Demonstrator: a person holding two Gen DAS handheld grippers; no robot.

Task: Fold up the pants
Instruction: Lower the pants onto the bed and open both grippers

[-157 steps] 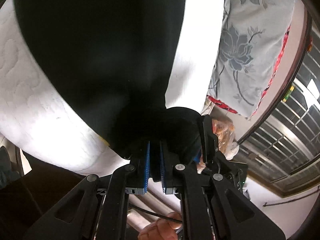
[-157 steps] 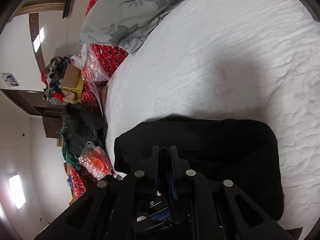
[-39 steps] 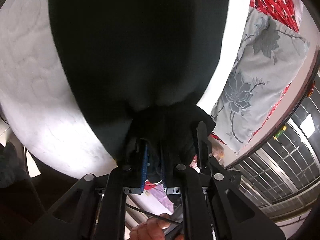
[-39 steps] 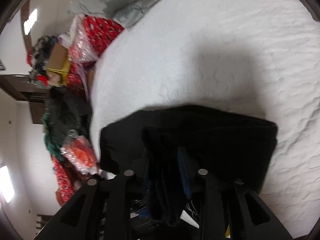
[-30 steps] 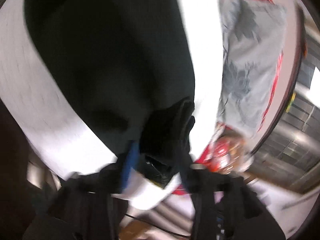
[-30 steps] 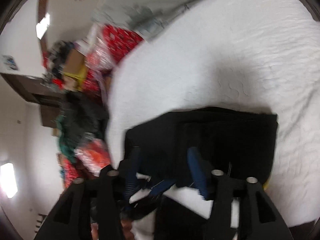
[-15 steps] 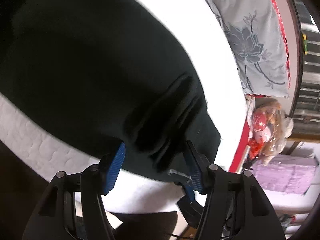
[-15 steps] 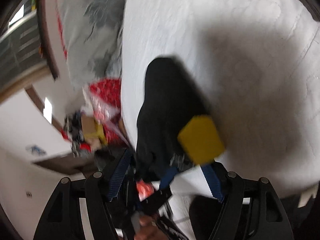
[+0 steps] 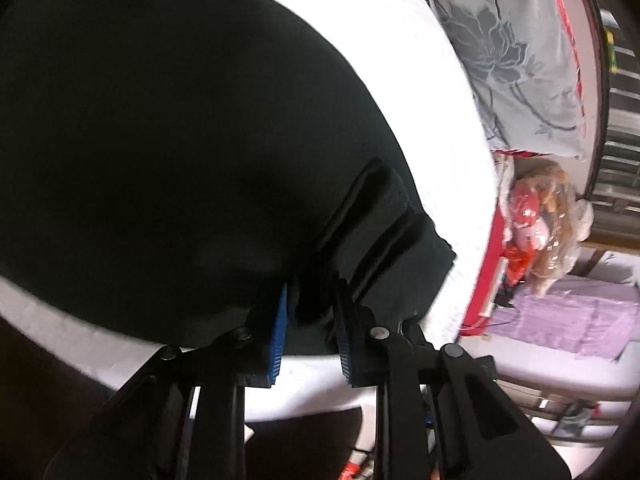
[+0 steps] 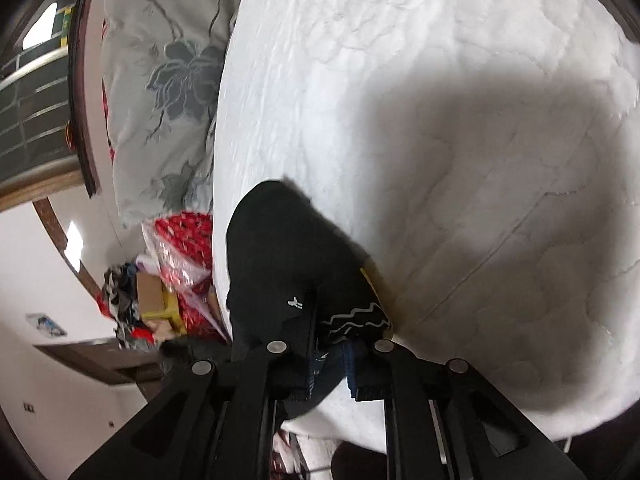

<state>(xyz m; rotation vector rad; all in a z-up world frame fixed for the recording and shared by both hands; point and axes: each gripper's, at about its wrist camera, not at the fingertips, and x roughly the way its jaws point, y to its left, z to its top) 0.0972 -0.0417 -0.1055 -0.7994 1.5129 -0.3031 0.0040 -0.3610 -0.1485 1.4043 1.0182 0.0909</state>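
The black pants [image 9: 168,152] lie flat on the white quilted mattress [image 10: 460,128], along its near edge, already doubled into a broad, thick slab. The stacked hems or waistband layers show as ridges at the near right corner of the slab. By my judgement the main folds are done; what remains is at most one more fold over and a smoothing of that bunched corner.

The left gripper [image 9: 310,320] has its blue pads narrowed around a bunch of black cloth at the near edge of the pants; it appears to be pinching it. The right gripper [image 10: 332,354] sits at the end of the pants bearing a white wavy trim, jaws close together with cloth between them, so it looks clenched on the fabric too.

The pants reach close to the mattress edge on the near side. Far of them the mattress is bare and offers wide room. A grey floral pillow [image 10: 168,80] lies at the left, well apart.
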